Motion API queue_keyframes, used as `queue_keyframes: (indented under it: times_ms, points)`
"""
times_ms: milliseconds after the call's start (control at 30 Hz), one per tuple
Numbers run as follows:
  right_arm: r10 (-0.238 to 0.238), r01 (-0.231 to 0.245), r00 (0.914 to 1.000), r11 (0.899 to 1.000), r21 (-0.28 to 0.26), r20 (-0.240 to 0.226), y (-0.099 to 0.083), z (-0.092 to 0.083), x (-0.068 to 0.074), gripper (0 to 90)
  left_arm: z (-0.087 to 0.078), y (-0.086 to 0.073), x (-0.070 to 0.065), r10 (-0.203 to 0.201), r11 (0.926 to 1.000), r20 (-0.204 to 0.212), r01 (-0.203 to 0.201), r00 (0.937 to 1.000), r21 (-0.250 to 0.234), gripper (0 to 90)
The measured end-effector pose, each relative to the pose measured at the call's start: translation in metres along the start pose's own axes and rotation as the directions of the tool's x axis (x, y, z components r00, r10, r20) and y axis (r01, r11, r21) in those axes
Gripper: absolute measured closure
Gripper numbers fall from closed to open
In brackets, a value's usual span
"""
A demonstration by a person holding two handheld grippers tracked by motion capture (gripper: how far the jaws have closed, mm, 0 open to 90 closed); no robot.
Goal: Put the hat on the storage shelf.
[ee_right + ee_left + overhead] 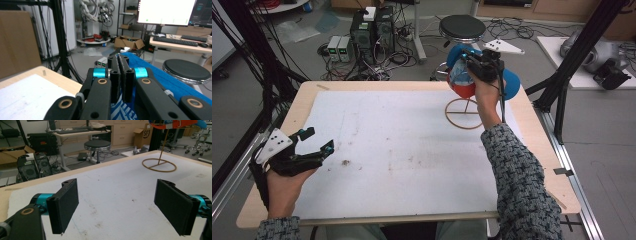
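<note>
We hold the right gripper [482, 64] raised above the far right corner of the table [532, 120], its jaws pressed together on the edge of a blue, red and white patterned cloth item [460, 80] that hangs on a thin wooden stand [463, 113]. What the item is exactly we cannot tell. In the right gripper view the two pads meet on the blue fabric with no gap, which suggests we are pinching it either to lift it off the stand or to settle it there. The stand's ring base sits on the white mat [412, 145] near that corner. Our right forearm reaches forward along the right edge, wrist bent upward. Our left gripper [316, 140] rests low at the near left edge, jaws spread wide and empty, pointing across the mat toward the stand, probably kept clear while the right hand works.
</note>
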State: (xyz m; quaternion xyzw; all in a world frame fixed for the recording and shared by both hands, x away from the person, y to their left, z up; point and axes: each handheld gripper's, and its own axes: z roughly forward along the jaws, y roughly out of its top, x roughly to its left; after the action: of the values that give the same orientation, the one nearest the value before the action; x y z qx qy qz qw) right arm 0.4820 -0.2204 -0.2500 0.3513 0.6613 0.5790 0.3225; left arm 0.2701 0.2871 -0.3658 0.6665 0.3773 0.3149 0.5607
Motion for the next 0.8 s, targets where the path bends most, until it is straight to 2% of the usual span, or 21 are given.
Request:
queue_keyframes:
  times_ms: [67,267,433,567,667,800]
  points:
    - [-0.005,0.004,1.0,1.0,0.011,0.007,-0.0002,0.0021,-0.0007,88.6,-0.0004,0.0001,0.0004,0.002,1.0,0.0,-0.002,1.0,0.0,19.8]
    - [-0.072,0.068,0.9963,0.994,0.081,0.046,-0.0019,0.0076,0.0024,88.5,-0.0005,0.0003,0.0003,0.0,1.0,0.0,0.0,1.0,-0.003,19.8]
    - [-0.079,0.071,0.9944,0.992,0.108,0.07,-0.0038,0.0098,0.0002,87.8,-0.0004,0.0008,-0.0003,0.001,1.0,0.002,-0.001,1.0,-0.004,19.8]
    - [-0.084,0.071,0.9928,0.987,0.145,0.085,-0.0059,0.0108,-0.0024,79.0,-0.0002,0.0007,-0.0001,0.002,1.0,0.002,-0.002,1.0,-0.002,19.8]
    - [-0.09,0.077,0.9917,0.988,0.136,0.092,-0.0049,0.0099,-0.0018,73.8,-0.0002,0.0008,-0.0004,0.002,1.0,0.002,-0.002,1.0,-0.002,19.8]
    - [-0.09,0.075,0.9916,0.986,0.151,0.093,-0.0055,0.0098,-0.0029,70.8,-0.0004,0.0017,-0.001,0.005,1.0,0.005,-0.005,1.0,-0.002,19.8]
